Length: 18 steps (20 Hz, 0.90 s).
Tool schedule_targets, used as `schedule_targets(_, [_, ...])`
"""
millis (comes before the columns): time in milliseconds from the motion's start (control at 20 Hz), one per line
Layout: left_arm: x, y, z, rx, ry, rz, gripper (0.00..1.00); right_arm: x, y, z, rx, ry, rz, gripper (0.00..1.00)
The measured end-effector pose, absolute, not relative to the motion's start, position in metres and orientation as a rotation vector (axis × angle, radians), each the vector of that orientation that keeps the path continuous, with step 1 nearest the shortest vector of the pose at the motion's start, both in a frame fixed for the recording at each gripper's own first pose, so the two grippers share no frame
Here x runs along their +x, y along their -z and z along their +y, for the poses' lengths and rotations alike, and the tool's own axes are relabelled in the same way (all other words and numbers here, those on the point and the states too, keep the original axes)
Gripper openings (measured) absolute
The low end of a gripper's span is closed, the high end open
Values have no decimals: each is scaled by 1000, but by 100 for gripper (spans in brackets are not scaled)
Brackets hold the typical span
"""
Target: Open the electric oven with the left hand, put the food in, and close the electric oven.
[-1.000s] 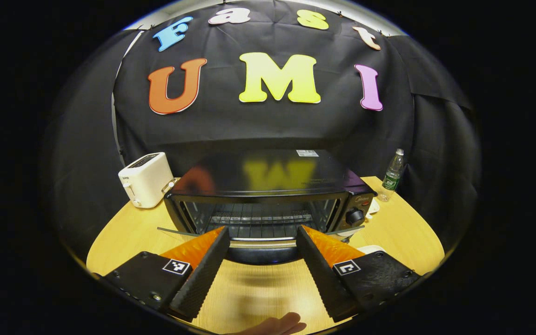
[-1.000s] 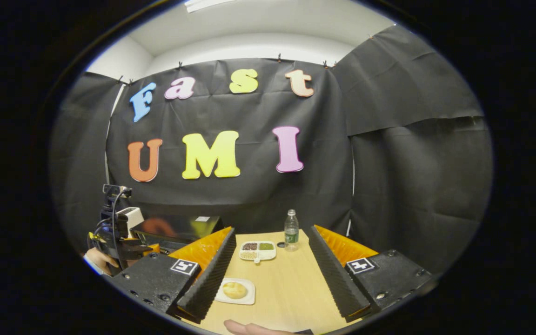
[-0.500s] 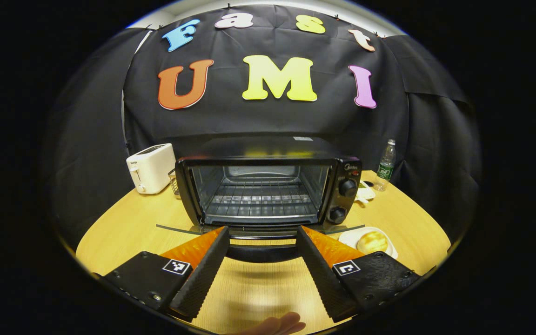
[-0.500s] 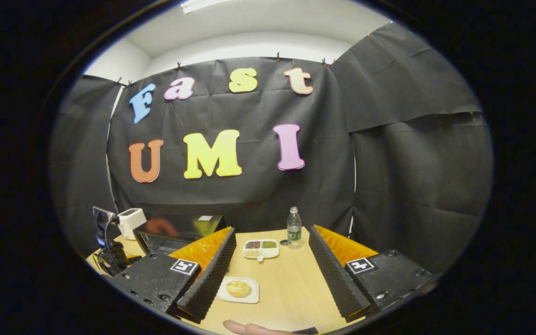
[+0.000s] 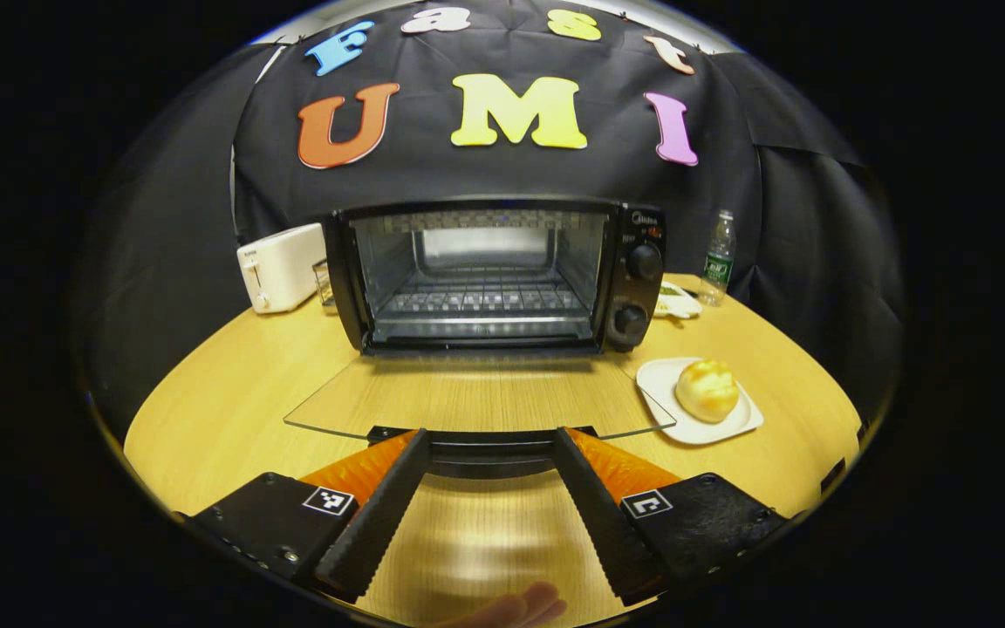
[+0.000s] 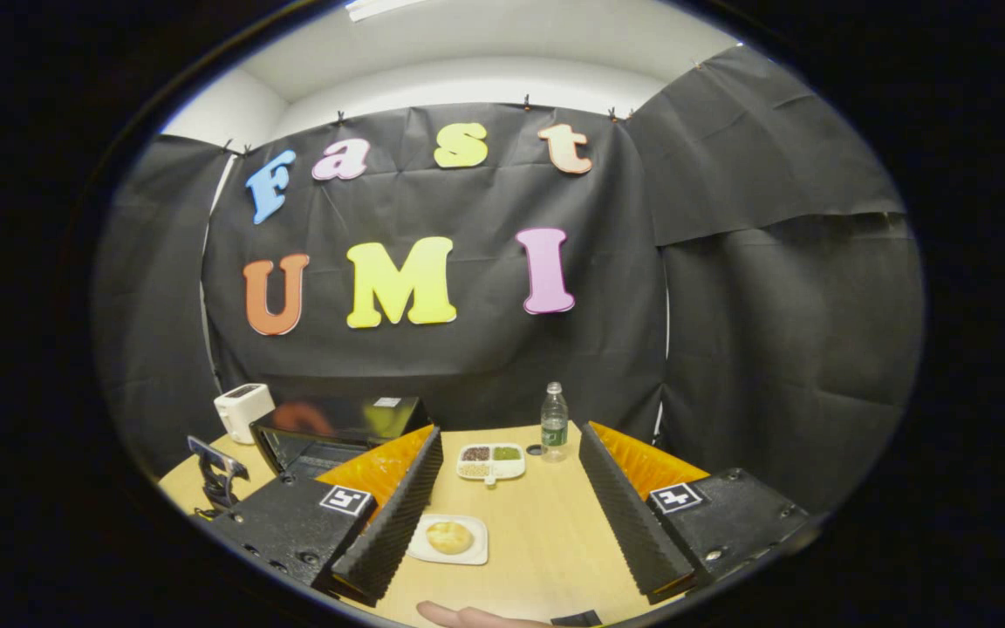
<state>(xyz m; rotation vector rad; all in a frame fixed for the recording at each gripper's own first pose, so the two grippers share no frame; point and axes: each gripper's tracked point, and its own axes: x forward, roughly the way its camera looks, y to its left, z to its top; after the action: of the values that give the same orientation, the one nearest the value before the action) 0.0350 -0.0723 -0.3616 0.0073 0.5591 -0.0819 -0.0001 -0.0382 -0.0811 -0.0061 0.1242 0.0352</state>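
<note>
In the left gripper view the black electric oven [image 5: 502,270] stands at the table's middle, its wire rack bare. Its glass door [image 5: 476,397] lies flat and open toward me. The door's dark handle [image 5: 489,455] runs across just behind the tips of my left gripper [image 5: 489,440], whose fingers are spread wide, open. A bread roll [image 5: 707,390] sits on a white plate [image 5: 664,384] right of the door. In the right gripper view my right gripper [image 6: 509,436] hangs open above the table, with the roll [image 6: 450,537] by its left finger and the oven [image 6: 337,427] at left.
A white toaster [image 5: 280,266] stands left of the oven. A water bottle [image 5: 719,257] and a sectioned dish [image 6: 491,460] of dry food sit behind the plate. A fingertip [image 5: 520,606] shows at the bottom edge. Black cloth walls close in behind the round wooden table [image 5: 232,410].
The left gripper came down and back with the door handle, and the door swung from nearly level to fully flat. The oven's inside came into full sight. The right gripper barely moved.
</note>
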Motion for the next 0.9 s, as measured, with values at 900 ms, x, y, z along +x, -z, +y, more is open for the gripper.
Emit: schedule_targets(900, [19, 246, -58, 44, 104, 358, 94, 23, 140, -16, -63, -47, 223, 100])
